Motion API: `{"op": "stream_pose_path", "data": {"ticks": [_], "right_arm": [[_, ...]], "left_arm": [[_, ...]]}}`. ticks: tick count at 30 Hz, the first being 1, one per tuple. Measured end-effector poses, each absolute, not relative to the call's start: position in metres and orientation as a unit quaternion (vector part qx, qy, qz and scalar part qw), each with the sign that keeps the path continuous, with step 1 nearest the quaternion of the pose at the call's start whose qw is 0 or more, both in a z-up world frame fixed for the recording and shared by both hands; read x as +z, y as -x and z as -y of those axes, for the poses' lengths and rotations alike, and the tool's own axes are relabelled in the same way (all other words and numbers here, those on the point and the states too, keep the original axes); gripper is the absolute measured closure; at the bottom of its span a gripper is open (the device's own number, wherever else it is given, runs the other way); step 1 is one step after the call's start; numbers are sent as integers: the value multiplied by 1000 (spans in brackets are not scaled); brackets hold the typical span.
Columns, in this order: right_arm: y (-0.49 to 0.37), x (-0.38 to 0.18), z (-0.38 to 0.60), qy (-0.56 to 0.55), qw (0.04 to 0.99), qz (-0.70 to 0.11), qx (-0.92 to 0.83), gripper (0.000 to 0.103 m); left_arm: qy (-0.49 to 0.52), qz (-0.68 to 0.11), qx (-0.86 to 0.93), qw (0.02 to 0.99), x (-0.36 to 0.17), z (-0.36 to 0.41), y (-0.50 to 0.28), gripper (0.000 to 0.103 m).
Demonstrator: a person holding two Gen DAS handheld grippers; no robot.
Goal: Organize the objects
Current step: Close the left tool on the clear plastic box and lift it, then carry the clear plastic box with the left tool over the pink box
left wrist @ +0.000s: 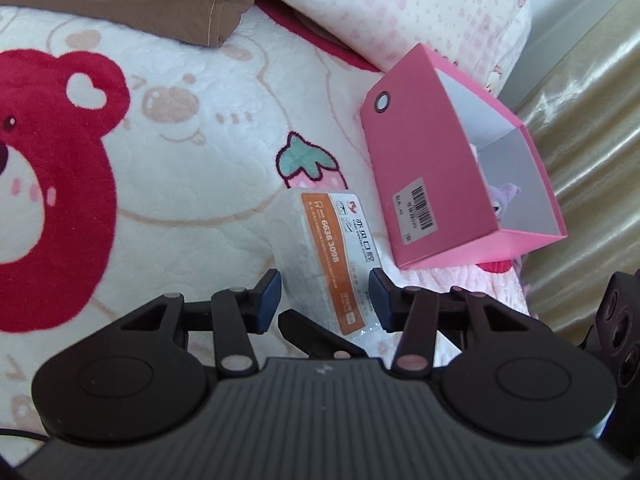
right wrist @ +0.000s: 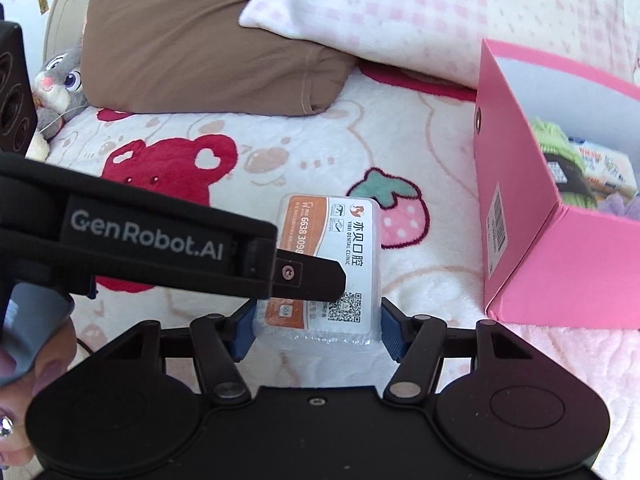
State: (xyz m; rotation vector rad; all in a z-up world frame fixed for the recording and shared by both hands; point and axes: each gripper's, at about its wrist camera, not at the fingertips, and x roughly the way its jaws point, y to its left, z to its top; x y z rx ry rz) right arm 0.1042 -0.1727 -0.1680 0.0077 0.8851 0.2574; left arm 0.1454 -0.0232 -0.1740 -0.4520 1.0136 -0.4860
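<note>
Meanwhile, on a fleecy bear-print blanket (left wrist: 192, 184), a plastic-wrapped tissue pack (left wrist: 326, 256) with an orange-and-white dental clinic label lies flat just left of an open pink box (left wrist: 436, 168), near it but not touching. Both hand-held tools converge on the pack. Seen from the left wrist, the left gripper (left wrist: 326, 300) stands partly open, its blue pads straddling the pack's near end; whether the pads actually press the wrapper is hard to judge from this angle, and a small gap seems to show on each side. Seen from the right wrist, the right gripper (right wrist: 316, 330) brackets the same pack's (right wrist: 344, 248) near end with its blue pads close against the wrapper on both sides, apparently clasping it. The left gripper's (right wrist: 308, 276) black body, marked "GenRobot.AI", reaches across from the left over the pack's label. Inside the pink box (right wrist: 520, 216), green yarn-like stuff (right wrist: 556, 140) and another printed packet (right wrist: 604, 168) are visible. Beyond the box lie a brown pillow (right wrist: 200, 44) and a pink checked pillow (right wrist: 400, 12); a grey stuffed rabbit (right wrist: 60, 80) sits left of the brown pillow.
</note>
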Motion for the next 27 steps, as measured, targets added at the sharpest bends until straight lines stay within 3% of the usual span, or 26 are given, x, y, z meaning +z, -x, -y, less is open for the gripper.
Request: {"op": "stream_pose_path", "data": {"ticks": [27], "right_arm": [[-38, -17, 202, -4, 915, -385, 122, 37]], "left_arm": [[159, -413, -327, 835, -25, 48, -77, 56]]}}
